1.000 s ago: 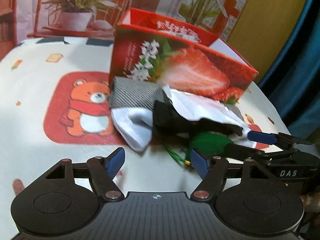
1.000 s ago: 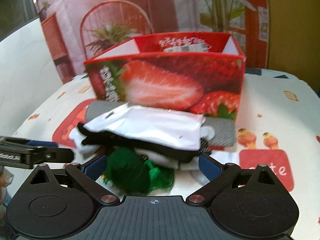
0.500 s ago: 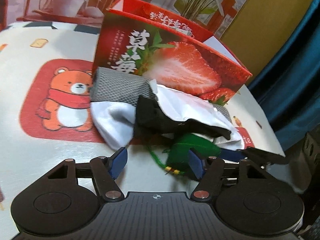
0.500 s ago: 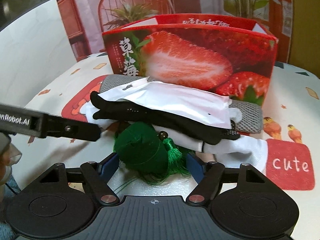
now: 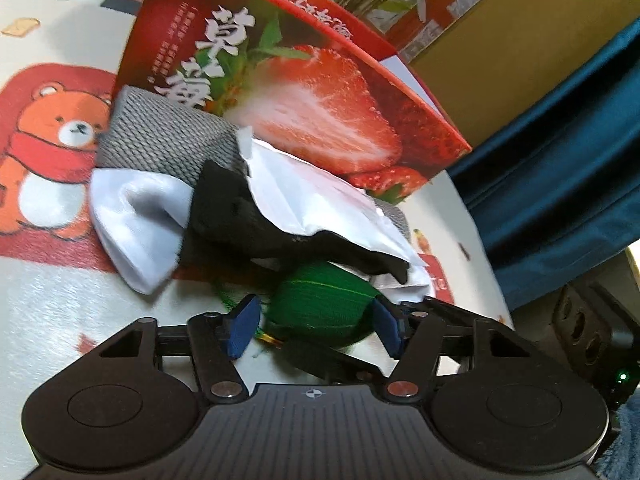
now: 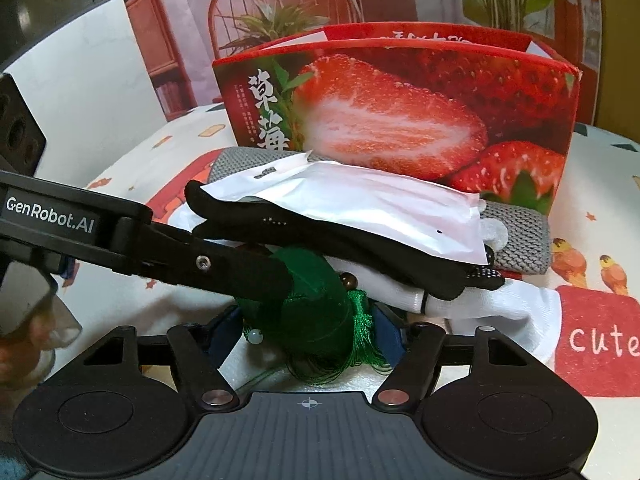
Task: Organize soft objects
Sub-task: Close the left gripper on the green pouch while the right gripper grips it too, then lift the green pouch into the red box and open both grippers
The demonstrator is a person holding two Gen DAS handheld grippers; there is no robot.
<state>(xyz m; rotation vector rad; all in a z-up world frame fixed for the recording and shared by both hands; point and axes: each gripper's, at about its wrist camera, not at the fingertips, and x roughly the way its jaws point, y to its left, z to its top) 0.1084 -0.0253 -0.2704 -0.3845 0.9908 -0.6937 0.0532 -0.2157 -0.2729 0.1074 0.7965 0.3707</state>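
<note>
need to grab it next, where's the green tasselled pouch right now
In both wrist views the green tasselled pouch sits low centre on the tablecloth, tucked under the black glove, between both grippers' closing jaws.

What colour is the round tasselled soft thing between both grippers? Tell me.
Green, with a green fringe; the tasselled ball shows best in the right wrist view.

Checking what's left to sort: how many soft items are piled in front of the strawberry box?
5 visible: grey knit pouch by the strawberry box, white packet, black glove, white sock, green tasselled ball nearest. More may hide underneath.
</note>
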